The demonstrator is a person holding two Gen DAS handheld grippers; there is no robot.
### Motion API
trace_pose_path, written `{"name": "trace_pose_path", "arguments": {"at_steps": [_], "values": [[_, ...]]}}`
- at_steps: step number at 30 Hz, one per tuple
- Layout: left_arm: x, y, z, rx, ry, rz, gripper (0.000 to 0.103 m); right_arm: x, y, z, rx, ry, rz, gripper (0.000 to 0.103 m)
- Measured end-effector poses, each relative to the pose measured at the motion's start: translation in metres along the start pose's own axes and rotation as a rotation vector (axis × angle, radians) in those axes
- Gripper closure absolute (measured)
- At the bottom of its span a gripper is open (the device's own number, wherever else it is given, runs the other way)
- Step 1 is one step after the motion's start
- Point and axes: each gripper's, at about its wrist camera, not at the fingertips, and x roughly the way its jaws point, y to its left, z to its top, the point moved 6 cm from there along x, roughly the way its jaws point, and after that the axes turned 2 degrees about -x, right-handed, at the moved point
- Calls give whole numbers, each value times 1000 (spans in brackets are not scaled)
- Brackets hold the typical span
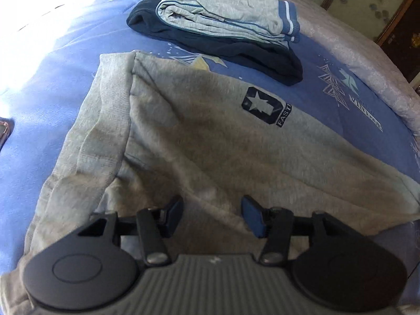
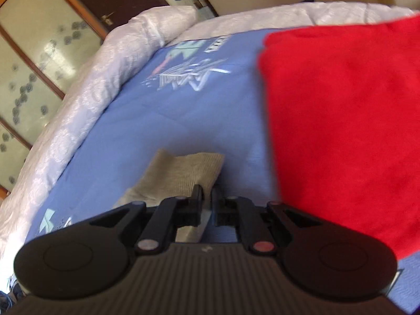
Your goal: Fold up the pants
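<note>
The grey pants [image 1: 183,141] lie spread on the blue bed [image 1: 52,84], filling the near middle of it, with the ribbed waistband toward the bed's sunlit left side and a dark star logo [image 1: 265,106] on the upper right of the cloth. The left tool [image 1: 214,216] hangs over the near part of the pants, its jaws apart with grey cloth showing below and between them; the pads do not press on it. Beyond the pants, toward the far edge of the bed, sits a folded stack [image 1: 218,29]: a light grey garment with blue trim on top of a dark navy one, apart from the pants.

In the right wrist view, the right tool [image 2: 207,199] has its jaws drawn together and clamped on a ribbed grey cuff [image 2: 181,176] of the pants, which sticks out ahead of the fingers and rests low over the blue cover. A red cloth [image 2: 346,120] lies just to the right of that tool, toward the bed's right side. A white quilted border [image 2: 86,99] runs along the bed's left and far edges
</note>
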Motion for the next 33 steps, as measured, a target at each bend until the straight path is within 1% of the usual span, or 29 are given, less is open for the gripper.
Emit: {"name": "trace_pose_path", "arguments": {"at_steps": [1, 3, 4, 5, 7, 10, 13, 15, 16, 17, 18, 19, 20, 22, 25, 26, 27, 28, 29, 30, 31, 32, 33], "values": [[-7, 4, -1, -10, -2, -10, 50, -3, 1, 0, -18, 3, 6, 90], [-26, 15, -4, -21, -13, -24, 50, -10, 3, -1, -47, 27, 15, 81], [-38, 23, -5, -23, -28, -18, 50, -18, 2, -1, -43, 34, 16, 69], [-53, 33, -7, -30, -49, -4, 50, -28, 2, -1, -30, 38, 29, 65], [-81, 60, -12, -77, -88, 23, 47, -49, 2, -9, -24, 62, 94, 65], [-115, 107, -22, -190, -130, 45, 45, -87, 8, -34, -48, 154, 232, 65], [-136, 151, -39, -308, -134, 53, 44, -130, 16, -71, -76, 261, 400, 64], [-142, 166, -49, -345, -132, 29, 44, -162, 26, -101, -133, 333, 504, 64], [-143, 169, -52, -347, -130, 18, 41, -178, 32, -118, -180, 360, 545, 64], [-141, 168, -53, -339, -130, 13, 38, -194, 39, -135, -237, 377, 582, 63], [-138, 167, -52, -328, -127, 7, 29, -210, 46, -152, -289, 399, 616, 63], [-132, 166, -51, -318, -115, -3, 18, -222, 54, -170, -336, 437, 646, 63], [-127, 165, -52, -318, -94, -18, 15, -233, 63, -189, -388, 480, 679, 63], [-112, 161, -55, -347, -26, -56, 14, -255, 79, -224, -485, 546, 734, 63], [-97, 149, -64, -393, 34, -160, 14, -284, 103, -271, -651, 599, 784, 62], [-92, 147, -66, -409, 46, -171, 17, -291, 110, -284, -718, 607, 795, 62], [-87, 146, -69, -421, 57, -167, 28, -298, 116, -297, -783, 602, 797, 62], [-85, 145, -71, -417, 49, -131, 43, -303, 118, -308, -828, 601, 794, 62], [-89, 143, -71, -392, 29, -88, 57, -306, 122, -320, -857, 620, 797, 62], [-92, 140, -70, -365, 28, -98, 92, -309, 125, -331, -874, 637, 801, 62], [-100, 141, -71, -372, 28, -145, 91, -312, 125, -338, -883, 651, 799, 62], [-111, 145, -72, -379, 7, -169, 91, -314, 126, -348, -899, 668, 798, 62], [-122, 150, -73, -359, -16, -165, 91, -315, 128, -350, -921, 671, 800, 62]]}}
